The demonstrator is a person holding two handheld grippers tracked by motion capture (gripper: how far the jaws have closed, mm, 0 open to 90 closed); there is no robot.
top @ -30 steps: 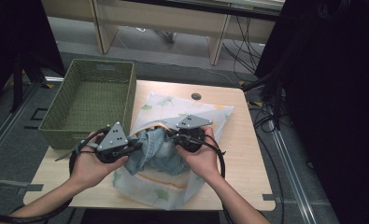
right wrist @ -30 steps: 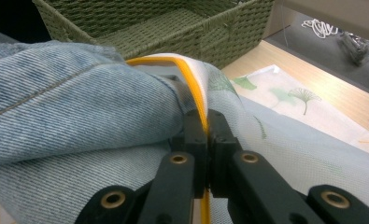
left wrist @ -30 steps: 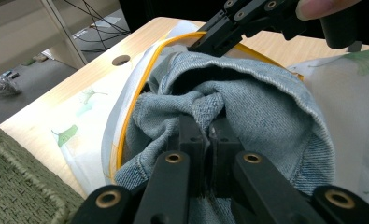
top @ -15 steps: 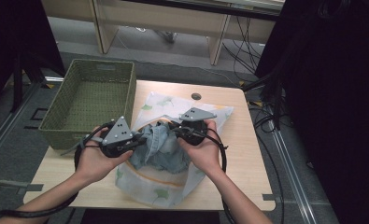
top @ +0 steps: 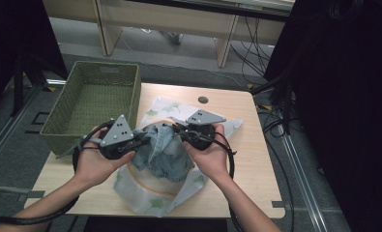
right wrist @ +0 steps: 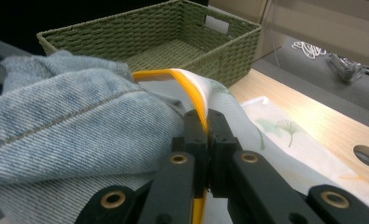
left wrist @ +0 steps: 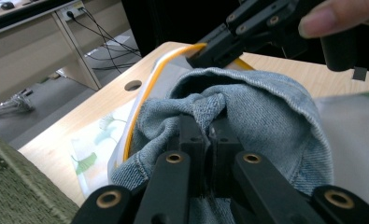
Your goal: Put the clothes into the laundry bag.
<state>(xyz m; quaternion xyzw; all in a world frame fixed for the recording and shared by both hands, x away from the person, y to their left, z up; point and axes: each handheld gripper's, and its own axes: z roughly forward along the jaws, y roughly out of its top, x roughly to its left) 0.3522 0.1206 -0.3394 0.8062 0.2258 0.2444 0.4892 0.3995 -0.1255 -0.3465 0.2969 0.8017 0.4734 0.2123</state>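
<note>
The person is working a bundle of denim [top: 160, 152] into a white mesh bag [top: 145, 193] printed with green leaves, and both are sitting near the middle of the table [top: 256, 159], toward its front edge. The left gripper [left wrist: 205, 135] is pinching a fold of the denim, its jaws pressed together on the cloth just in front of the bag's mouth. The right gripper [right wrist: 205, 126] is clamping the bag's orange-trimmed rim [right wrist: 191, 93], holding that edge lifted beside the denim. Compared with a second ago, the two hands are standing a little higher and slightly farther apart, and the denim is sitting more bunched between them, with the bag's mouth drawn up around its far side; the jaws themselves are showing no change. This suggests the cloth is going in, but a good part of it is still riding above the rim, so the stuffing is only partly done. A green woven basket [top: 94, 104] is sitting off the table's left edge, apart from the work, and a small round hole [top: 203, 99] is showing near the table's far edge.
</note>
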